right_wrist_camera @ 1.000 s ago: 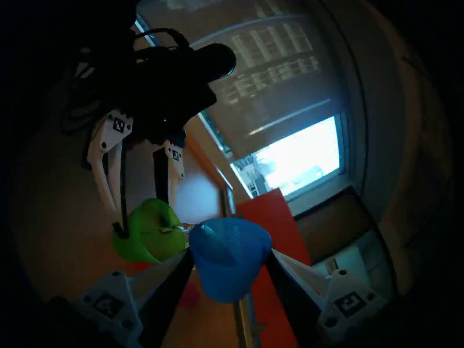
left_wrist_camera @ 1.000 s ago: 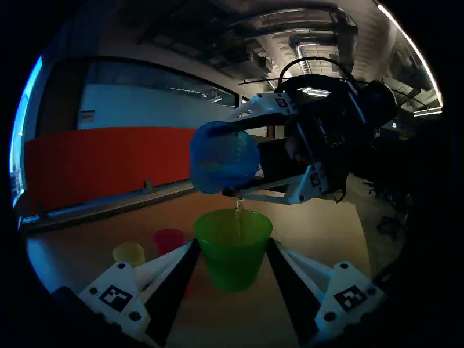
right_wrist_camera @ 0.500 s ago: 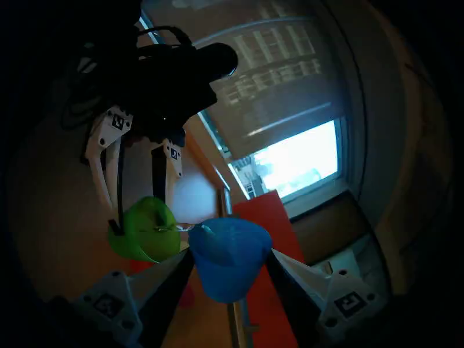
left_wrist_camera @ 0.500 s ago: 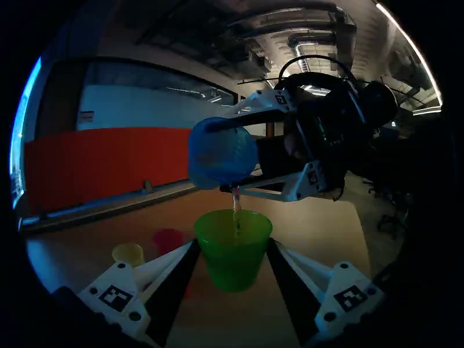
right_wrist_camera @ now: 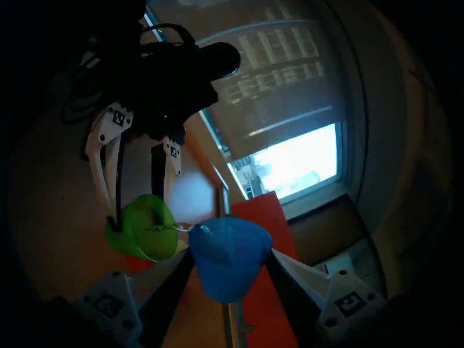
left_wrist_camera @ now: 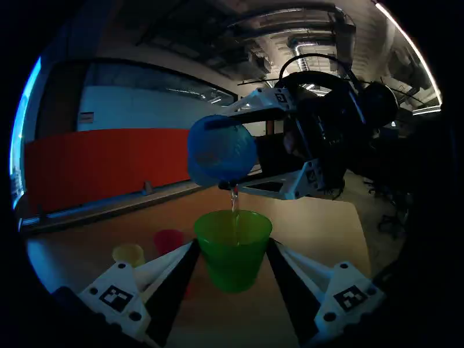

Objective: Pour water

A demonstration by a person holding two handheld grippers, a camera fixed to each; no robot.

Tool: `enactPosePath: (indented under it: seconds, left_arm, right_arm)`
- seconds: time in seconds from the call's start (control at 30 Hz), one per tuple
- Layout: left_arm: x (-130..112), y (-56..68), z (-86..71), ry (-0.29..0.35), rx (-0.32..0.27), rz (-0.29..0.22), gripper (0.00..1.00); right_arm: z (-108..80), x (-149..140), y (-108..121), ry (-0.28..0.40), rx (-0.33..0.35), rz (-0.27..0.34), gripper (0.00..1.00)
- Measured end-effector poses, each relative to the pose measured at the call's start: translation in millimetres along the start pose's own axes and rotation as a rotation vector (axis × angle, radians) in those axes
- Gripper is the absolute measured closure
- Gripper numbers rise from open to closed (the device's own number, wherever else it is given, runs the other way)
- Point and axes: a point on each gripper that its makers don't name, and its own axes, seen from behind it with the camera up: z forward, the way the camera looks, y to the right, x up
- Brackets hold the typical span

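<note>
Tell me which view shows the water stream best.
The left gripper view: the water stream falls side-on from the blue cup into the green cup. In the right gripper view it is a faint pale trace between the cups.

A small yellow cup [left_wrist_camera: 129,253] and a red cup [left_wrist_camera: 168,238] stand side by side on the wooden tabletop [left_wrist_camera: 325,226], the red one nearer its far edge. Beyond that edge runs an orange-red wall panel [left_wrist_camera: 98,165]. Ducts [left_wrist_camera: 301,43] cross the ceiling overhead, and a bright window [right_wrist_camera: 296,159] glows.
</note>
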Motion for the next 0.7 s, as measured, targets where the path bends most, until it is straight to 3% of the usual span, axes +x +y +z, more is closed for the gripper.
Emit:
enactPosePath:
  seconds: [0.7]
  left_arm:
    - [2.0,1.2,-0.1,0.007,-0.001,-0.001,0.17]
  right_arm:
    - [0.4,2.3,1.4,0.002,0.002,-0.044,0.11]
